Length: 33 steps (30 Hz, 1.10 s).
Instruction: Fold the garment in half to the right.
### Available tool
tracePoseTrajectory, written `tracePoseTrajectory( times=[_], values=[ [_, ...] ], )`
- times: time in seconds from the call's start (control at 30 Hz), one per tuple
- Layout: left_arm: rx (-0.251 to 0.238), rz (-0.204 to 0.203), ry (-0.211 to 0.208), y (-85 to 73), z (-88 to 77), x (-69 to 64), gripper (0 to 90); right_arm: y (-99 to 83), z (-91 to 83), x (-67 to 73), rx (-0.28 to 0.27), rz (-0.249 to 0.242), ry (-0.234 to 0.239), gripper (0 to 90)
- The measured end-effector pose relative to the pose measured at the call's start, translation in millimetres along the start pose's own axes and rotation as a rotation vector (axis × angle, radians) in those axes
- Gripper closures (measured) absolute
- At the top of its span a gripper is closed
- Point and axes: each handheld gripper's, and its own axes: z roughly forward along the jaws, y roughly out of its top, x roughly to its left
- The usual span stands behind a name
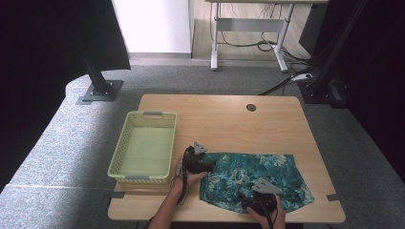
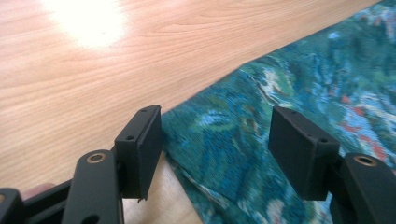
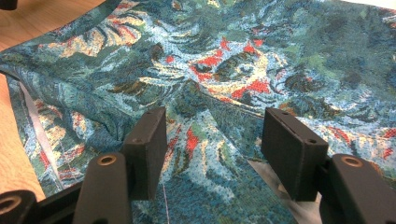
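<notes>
1. The blue-green flowered cloth (image 1: 255,179) lies flat on the near right part of the wooden table (image 1: 267,124).
2. The left gripper (image 1: 206,165) sits at the cloth's left edge, jaws apart.
3. The right gripper (image 1: 251,196) is over the cloth's near edge, jaws apart, holding nothing.
4. A yellow basket (image 1: 143,145) stands to the left.

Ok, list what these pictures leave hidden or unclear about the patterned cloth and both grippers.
- High view: the right gripper jaw tips, too small and dark against the floral cloth.
- High view: the cloth's underside, facing the table.
- Left gripper view: cloth blurred at the right edge, whether the left gripper touches it.
</notes>
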Motion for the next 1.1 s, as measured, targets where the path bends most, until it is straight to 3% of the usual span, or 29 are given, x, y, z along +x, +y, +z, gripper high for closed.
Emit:
tracePoseTrajectory(
  times=[0.23,0.47,0.53,0.7,0.8,0.9,1.1],
  values=[
    [0.018,0.016,0.036,4.9,8.1,5.4,34.1,-0.4,0.0,0.2,-0.003,0.003,-0.002,40.0],
    [0.039,0.004,0.029,4.3,17.9,12.3,35.6,-0.7,-0.1,0.2,-0.005,0.003,-0.001,40.0],
    [0.025,-0.002,0.025,3.7,19.0,14.2,36.1,-0.9,-0.1,0.2,-0.006,0.003,-0.001,40.0],
    [0.018,0.022,0.021,2.8,18.1,15.7,49.9,-1.1,-0.1,0.4,-0.007,0.005,-0.001,40.0],
    [0.021,0.076,0.034,1.9,17.7,11.1,57.4,-1.2,-0.1,0.5,-0.008,0.005,-0.002,40.0],
    [0.021,0.096,-0.001,1.2,16.8,9.9,70.6,-1.5,-0.1,0.7,-0.01,0.005,-0.004,40.0],
    [0.021,0.069,-0.016,1.6,17.2,11.6,77.4,-1.4,-0.1,0.7,-0.009,0.004,-0.004,40.0]
  ],
)
